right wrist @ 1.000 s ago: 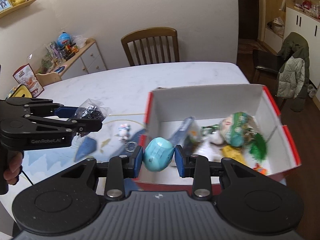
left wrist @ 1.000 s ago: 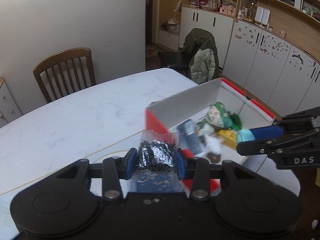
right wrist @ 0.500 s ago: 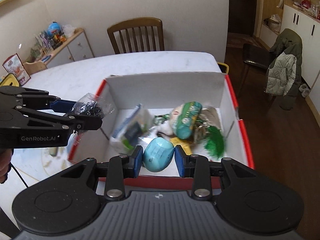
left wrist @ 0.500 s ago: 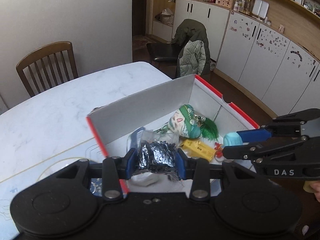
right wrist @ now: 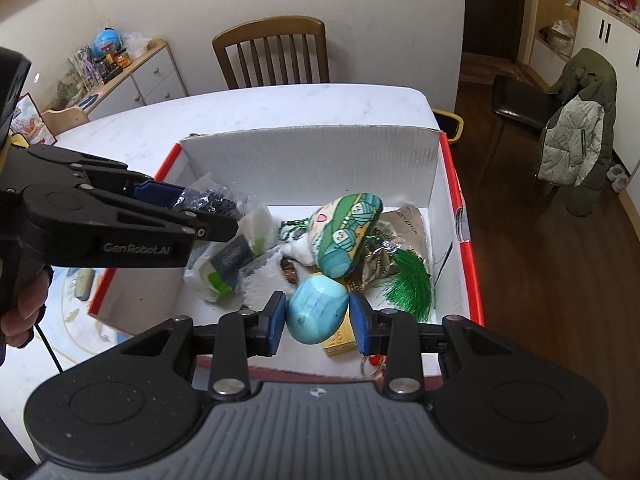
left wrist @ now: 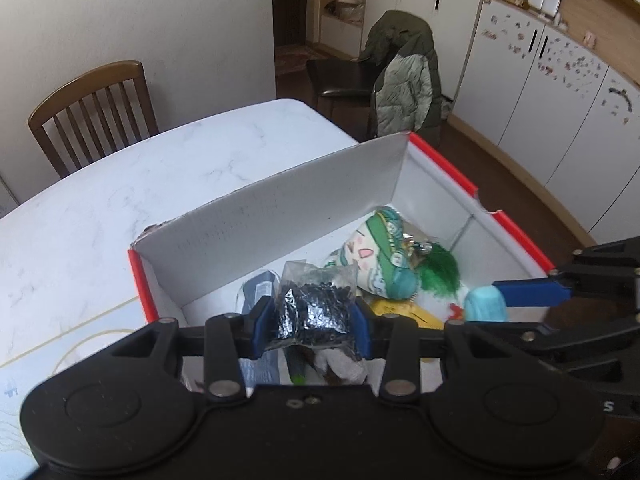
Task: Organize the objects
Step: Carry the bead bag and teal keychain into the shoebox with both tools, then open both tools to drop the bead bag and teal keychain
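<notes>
A white cardboard box [left wrist: 280,224] with a red rim stands open on the table. My left gripper [left wrist: 310,320] is shut on a clear bag of black beads [left wrist: 316,308] and hangs over the box's near-left part. From the right wrist view the same gripper [right wrist: 200,216] and bag [right wrist: 208,202] show above the box's left wall. My right gripper [right wrist: 318,320] is shut on a light blue egg [right wrist: 316,314] just over the box's [right wrist: 312,160] near wall. Inside lie a green patterned plush [right wrist: 348,232], a green tassel [right wrist: 408,276], a yellow pack [right wrist: 340,340] and packets [right wrist: 232,256].
The white marble table [left wrist: 120,184] stretches left and beyond the box. A wooden chair [right wrist: 272,52] stands at its far side. A chair with a jacket [right wrist: 576,128] stands to the right on the floor. A small object [right wrist: 84,284] lies on a mat left of the box.
Both grippers have moved forward and now hang over the box with their loads. The bag was above the box's left edge before; the egg was in front of the near wall.
</notes>
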Motion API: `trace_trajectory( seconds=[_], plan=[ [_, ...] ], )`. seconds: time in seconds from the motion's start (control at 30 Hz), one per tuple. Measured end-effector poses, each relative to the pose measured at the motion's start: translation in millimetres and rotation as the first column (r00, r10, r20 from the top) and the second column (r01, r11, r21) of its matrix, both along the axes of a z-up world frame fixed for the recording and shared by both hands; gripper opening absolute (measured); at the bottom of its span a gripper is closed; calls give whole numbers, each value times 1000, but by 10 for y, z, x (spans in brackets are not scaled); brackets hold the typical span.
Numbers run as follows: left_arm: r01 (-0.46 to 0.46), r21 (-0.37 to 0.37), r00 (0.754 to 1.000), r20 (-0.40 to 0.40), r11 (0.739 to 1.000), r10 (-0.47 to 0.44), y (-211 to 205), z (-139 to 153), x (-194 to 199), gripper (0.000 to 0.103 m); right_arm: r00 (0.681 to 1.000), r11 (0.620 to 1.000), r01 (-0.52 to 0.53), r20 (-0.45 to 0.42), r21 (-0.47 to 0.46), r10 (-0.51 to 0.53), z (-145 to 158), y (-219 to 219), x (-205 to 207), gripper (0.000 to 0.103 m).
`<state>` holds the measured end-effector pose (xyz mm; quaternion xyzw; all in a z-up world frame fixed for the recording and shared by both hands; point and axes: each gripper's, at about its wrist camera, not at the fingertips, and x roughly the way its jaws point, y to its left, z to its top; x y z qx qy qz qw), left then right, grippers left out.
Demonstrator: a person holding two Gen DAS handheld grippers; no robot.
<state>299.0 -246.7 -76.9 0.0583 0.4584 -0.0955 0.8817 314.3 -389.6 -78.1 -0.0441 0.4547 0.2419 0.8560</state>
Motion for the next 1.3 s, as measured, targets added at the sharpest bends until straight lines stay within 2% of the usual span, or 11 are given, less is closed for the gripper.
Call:
trace_trajectory(
  seconds=[0.3, 0.63, 1.1, 1.17, 1.23, 1.3],
  plan=[
    [1, 11, 998, -63, 1000, 0, -134, -248, 288, 39, 999, 998, -32, -37, -49, 30, -238, 62, 162, 33],
    [15, 59, 993, -120, 998, -8, -227, -556, 423, 39, 998, 996, -39, -60, -84, 34, -460, 107, 258, 33],
    [15, 57, 977, -212, 998, -3, -219, -698, 511, 43, 996, 992, -54, -78, -117, 45, -579, 175, 287, 34],
    [10, 63, 977, -213, 998, 4, -221, -693, 516, 48, 996, 992, -55, -81, -115, 46, -585, 183, 276, 34],
    [-2, 72, 980, -201, 997, 17, -218, -668, 508, 64, 995, 992, -53, -87, -114, 43, -589, 183, 281, 34],
    [-2, 66, 981, -191, 998, 14, -215, -642, 486, 67, 995, 993, -49, -88, -111, 39, -580, 178, 283, 34]
  ],
)
